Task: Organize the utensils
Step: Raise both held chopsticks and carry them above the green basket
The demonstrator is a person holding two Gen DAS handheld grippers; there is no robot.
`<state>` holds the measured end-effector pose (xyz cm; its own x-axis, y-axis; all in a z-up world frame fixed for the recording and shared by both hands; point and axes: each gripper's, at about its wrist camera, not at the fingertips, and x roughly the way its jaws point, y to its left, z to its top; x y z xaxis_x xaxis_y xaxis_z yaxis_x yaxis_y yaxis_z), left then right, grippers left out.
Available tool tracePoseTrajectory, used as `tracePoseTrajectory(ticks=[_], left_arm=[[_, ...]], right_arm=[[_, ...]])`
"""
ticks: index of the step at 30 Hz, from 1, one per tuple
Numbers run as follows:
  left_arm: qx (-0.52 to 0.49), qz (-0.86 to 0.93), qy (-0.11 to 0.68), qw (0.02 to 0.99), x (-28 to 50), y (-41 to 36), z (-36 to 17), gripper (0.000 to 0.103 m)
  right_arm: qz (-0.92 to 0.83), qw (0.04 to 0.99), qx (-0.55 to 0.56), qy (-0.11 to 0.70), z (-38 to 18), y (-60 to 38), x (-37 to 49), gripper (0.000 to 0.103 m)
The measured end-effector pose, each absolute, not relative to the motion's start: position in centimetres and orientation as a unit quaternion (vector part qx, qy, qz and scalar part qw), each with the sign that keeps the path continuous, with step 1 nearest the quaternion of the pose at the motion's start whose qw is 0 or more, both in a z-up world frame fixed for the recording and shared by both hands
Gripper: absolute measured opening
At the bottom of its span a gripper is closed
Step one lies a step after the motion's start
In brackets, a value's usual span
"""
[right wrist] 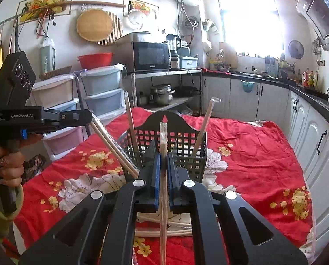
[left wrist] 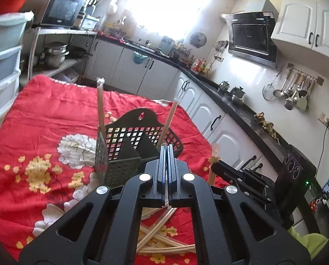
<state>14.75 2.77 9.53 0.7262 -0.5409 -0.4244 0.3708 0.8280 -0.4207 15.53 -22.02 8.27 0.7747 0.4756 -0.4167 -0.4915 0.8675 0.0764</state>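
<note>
Two grippers: both raised over a table with a red flowered cloth (right wrist: 252, 154), each clamped on a wrapped pair of chopsticks.
Left hand (right wrist: 10, 165): at the left edge of the right wrist view, wrapped round the handle of its tool.
Left gripper (left wrist: 167, 149): jaws pressed fully together on a wrapped chopstick pair (right wrist: 113, 145); in the right wrist view that pair slants down to the right from the tool toward the near left corner of the basket.
Basket (right wrist: 186, 137): black plastic mesh, standing on the cloth in the middle of the table, with a tall arched back panel and dividers inside.
Chopsticks in basket: one wrapped pair (right wrist: 131, 123) stands in the left part leaning left; another (right wrist: 205, 121) stands in the right part leaning right.
Right gripper (right wrist: 163, 154): jaws nearly closed, gripping a wrapped chopstick pair (right wrist: 163, 137) that runs up between the blue pads and ends in front of the basket's back panel.
Loose pile (left wrist: 162, 240): more wrapped chopsticks lie crossed on the cloth near the cameras, under both tools.
Right side: white cabinets (right wrist: 314, 137) under a black counter run along the wall.
</note>
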Motion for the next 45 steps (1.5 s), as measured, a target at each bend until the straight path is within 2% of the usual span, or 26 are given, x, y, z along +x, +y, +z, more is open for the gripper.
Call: tracePoseTrajectory(ticks=[32,45], left_arm=[[-0.146,-0.28,0.16,0.935,14.2,1.6,19.4,0.0],[-0.155,-0.266,0.153,0.939,15.7,2.1,20.4,0.0]], right_arm=[[0.237,0.967,0.025,0.085,17.7,-24.8,16.1,0.006],[0.241,0.97,0.034,0.005,22.1,-25.2,17.9,0.006]])
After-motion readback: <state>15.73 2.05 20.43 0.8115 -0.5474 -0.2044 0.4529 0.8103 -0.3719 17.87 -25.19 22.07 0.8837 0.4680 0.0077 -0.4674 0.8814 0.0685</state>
